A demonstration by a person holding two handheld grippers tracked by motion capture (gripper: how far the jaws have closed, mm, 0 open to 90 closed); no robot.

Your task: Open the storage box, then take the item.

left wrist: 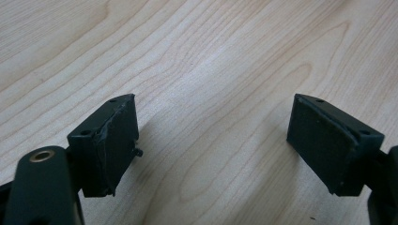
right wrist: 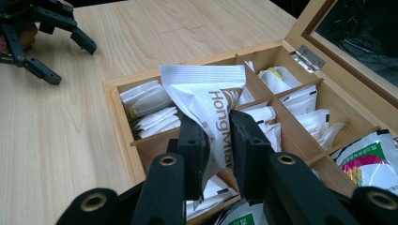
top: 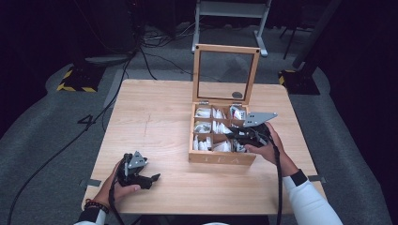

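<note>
Sachet (right wrist: 206, 101) (one) clamped in right hand-held gripper (right wrist: 218, 136) above nine-compartment box (top: 221, 158); left hand-held gripper (left wrist: 211, 140) gapes.

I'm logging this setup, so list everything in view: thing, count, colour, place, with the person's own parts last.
Table: one, light wood, centre of the high view.
Tea box: one, wooden, glass lid up, on the table's right half.
Silver packet: one, silver with brown lettering, pinched above the box.
Other packets: many, mostly white, in the compartments; number unclear.
Metal frame: one, grey, on the floor behind the table.
Cables: several, black, across the grey floor.
Left gripper: one, black, open, resting on the table's near left.
Right gripper: one, black, shut on the silver packet.
</note>
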